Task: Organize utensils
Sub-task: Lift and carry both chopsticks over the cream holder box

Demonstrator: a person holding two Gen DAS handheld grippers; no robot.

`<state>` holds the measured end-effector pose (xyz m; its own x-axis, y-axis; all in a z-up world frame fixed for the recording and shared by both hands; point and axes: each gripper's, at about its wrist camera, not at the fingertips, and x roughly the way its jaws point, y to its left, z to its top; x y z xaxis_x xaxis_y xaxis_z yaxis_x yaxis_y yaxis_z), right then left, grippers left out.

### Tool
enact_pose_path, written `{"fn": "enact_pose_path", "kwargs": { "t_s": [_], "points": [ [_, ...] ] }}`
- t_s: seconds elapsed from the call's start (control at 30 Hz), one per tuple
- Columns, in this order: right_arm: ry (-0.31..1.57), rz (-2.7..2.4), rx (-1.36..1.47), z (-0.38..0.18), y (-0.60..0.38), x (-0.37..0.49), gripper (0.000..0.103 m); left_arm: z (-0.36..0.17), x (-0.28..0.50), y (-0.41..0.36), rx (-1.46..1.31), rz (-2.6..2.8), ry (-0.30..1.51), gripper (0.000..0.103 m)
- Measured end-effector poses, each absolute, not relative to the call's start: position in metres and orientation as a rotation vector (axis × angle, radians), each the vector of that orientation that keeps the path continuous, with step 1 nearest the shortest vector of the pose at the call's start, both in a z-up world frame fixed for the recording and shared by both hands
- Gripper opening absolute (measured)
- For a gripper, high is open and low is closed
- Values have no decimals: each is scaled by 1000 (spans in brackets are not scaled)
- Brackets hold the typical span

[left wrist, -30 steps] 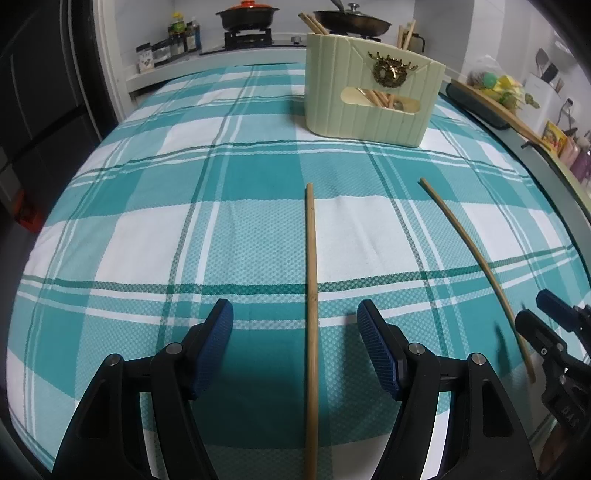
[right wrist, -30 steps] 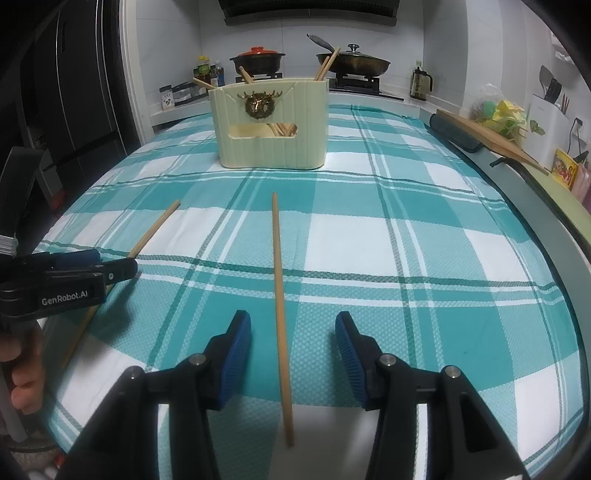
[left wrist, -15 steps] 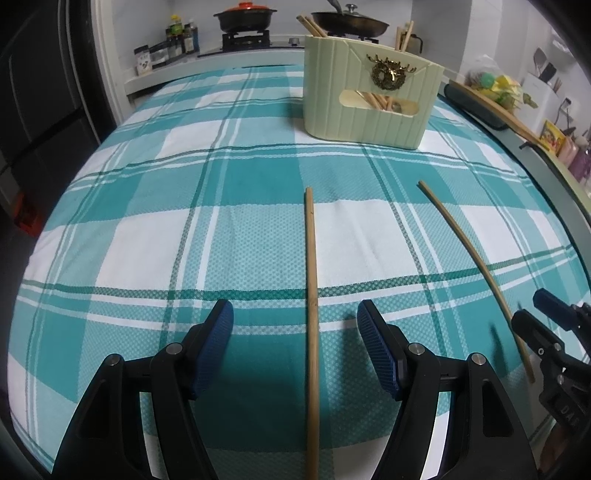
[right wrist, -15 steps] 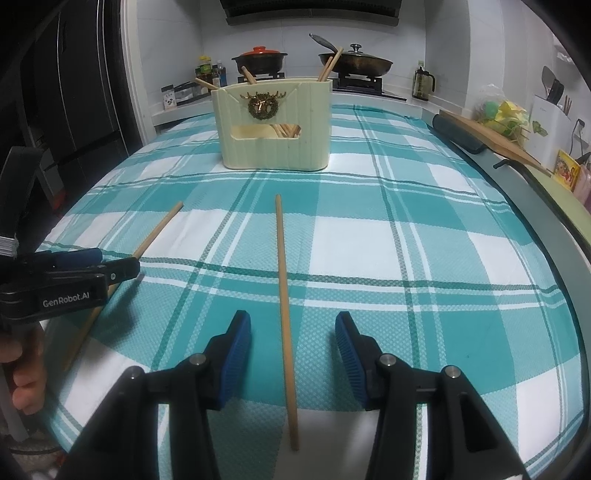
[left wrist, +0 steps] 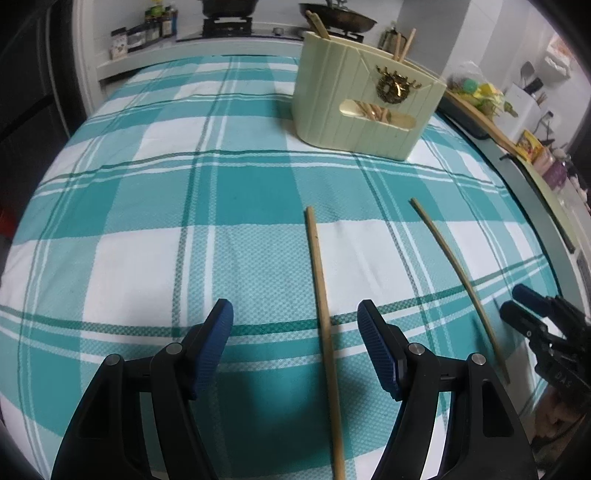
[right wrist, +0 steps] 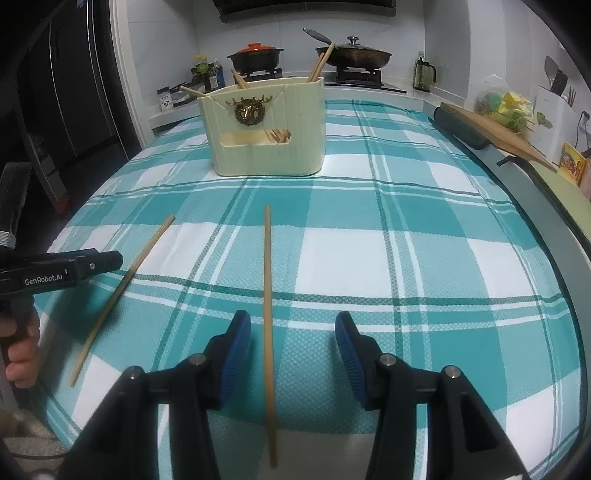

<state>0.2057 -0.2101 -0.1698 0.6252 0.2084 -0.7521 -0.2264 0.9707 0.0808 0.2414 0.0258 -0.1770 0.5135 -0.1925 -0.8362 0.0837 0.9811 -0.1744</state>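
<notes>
Two wooden chopsticks lie on the teal plaid cloth. My left gripper (left wrist: 294, 321) is open, and one chopstick (left wrist: 325, 325) runs between its fingers, nearer the right one. My right gripper (right wrist: 293, 332) is open, and the other chopstick (right wrist: 268, 295) lies between its fingers, close to the left one. Each view also shows the other chopstick: to the right in the left wrist view (left wrist: 458, 280), to the left in the right wrist view (right wrist: 123, 291). A cream utensil holder (left wrist: 364, 110) (right wrist: 266, 127) with several chopsticks inside stands at the back.
The table's right edge (right wrist: 546, 206) borders a counter with a wooden board (right wrist: 495, 129) and packets. A stove with a red-lidded pot (right wrist: 255, 55) and a pan (right wrist: 352, 53) stands behind the holder. Spice jars (left wrist: 147, 31) sit at the back left.
The left gripper has shifted left and turned, so its chopstick now lies nearer its right finger. The right gripper has shifted right, so its chopstick lies nearer its left finger. Both stay open.
</notes>
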Motion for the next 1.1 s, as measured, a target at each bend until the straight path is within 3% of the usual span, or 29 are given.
{"fn": "enact_pose_path", "kwargs": {
  "t_s": [0.13,0.3,0.43,0.5,0.53,0.57,0.6,0.63,0.83,1.1],
  "points": [
    [913,324,-12,-168,-205,225,49,-182,265,14,-24,-184,1053,71],
    [993,384,-58,-170,-190,270,49,-189,297,5,46,-187,1110,58],
    [1031,427,-153,-177,-165,310,49,-189,307,-8,120,-190,1128,56],
    [1068,431,-198,-186,-152,326,47,-188,309,-10,122,-201,1131,45],
    [1079,429,-216,-191,-148,332,38,-188,309,-11,119,-207,1126,38],
    [1053,420,-242,-191,-145,333,26,-187,309,-11,118,-208,1121,24],
    [1045,416,-272,-191,-140,336,22,-186,309,-11,110,-213,1116,9],
    [1049,419,-268,-190,-139,337,6,-186,310,-10,90,-221,1113,7],
    [1026,428,-152,-171,-151,332,6,-153,296,1,-3,-242,1018,5],
    [797,470,13,-67,-184,285,6,-49,250,17,-62,-283,775,5]
  ]
}}
